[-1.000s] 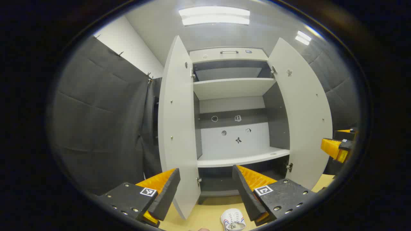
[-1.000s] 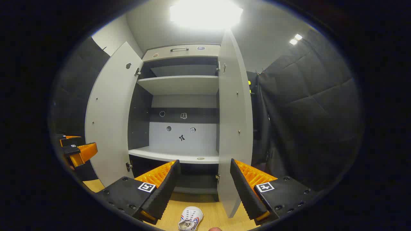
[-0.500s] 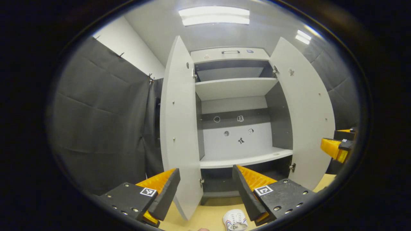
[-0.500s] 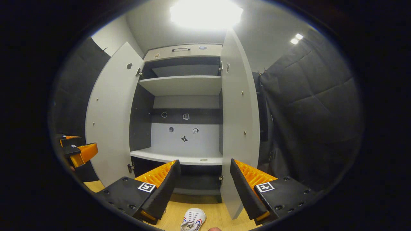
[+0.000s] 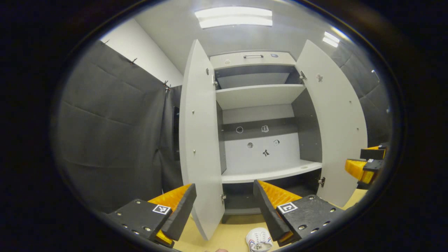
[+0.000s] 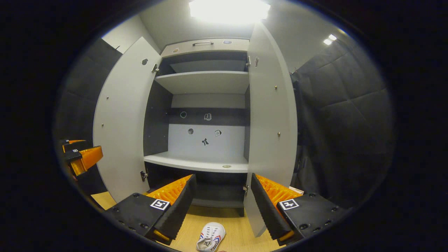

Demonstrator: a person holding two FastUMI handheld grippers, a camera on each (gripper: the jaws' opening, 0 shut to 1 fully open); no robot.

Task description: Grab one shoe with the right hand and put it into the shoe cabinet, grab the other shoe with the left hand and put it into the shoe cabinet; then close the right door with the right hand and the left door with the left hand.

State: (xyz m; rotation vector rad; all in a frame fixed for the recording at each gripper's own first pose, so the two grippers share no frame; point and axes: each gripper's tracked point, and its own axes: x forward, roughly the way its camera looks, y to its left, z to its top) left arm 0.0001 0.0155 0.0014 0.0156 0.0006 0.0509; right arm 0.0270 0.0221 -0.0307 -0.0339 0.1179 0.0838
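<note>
The white shoe cabinet (image 5: pixel 259 92) (image 6: pixel 204 82) stands ahead with both doors swung wide, its shelves bare. Its left door (image 5: pixel 201 140) (image 6: pixel 120 119) and right door (image 5: pixel 337 122) (image 6: pixel 271 129) jut toward me. A white shoe (image 5: pixel 259 241) with red and blue stripes lies on the wooden floor below my left gripper (image 5: pixel 224 210), which is open and holds nothing. A white striped shoe (image 6: pixel 210 239) lies on the floor below my right gripper (image 6: pixel 222 206), also open. The right gripper (image 5: pixel 364 164) shows at the right edge of the left gripper view, the left gripper (image 6: pixel 80 157) at the left edge of the right gripper view.
Dark padded booth walls (image 5: pixel 112 136) (image 6: pixel 343 140) flank the cabinet on both sides. A drawer with a metal handle (image 5: pixel 253 56) tops the cabinet. The light wooden floor (image 6: pixel 238 234) runs up to the cabinet's base.
Both views have drifted: the cabinet sits slightly farther right in the left gripper view, and slightly higher and larger in the right gripper view. Both grippers stay open.
</note>
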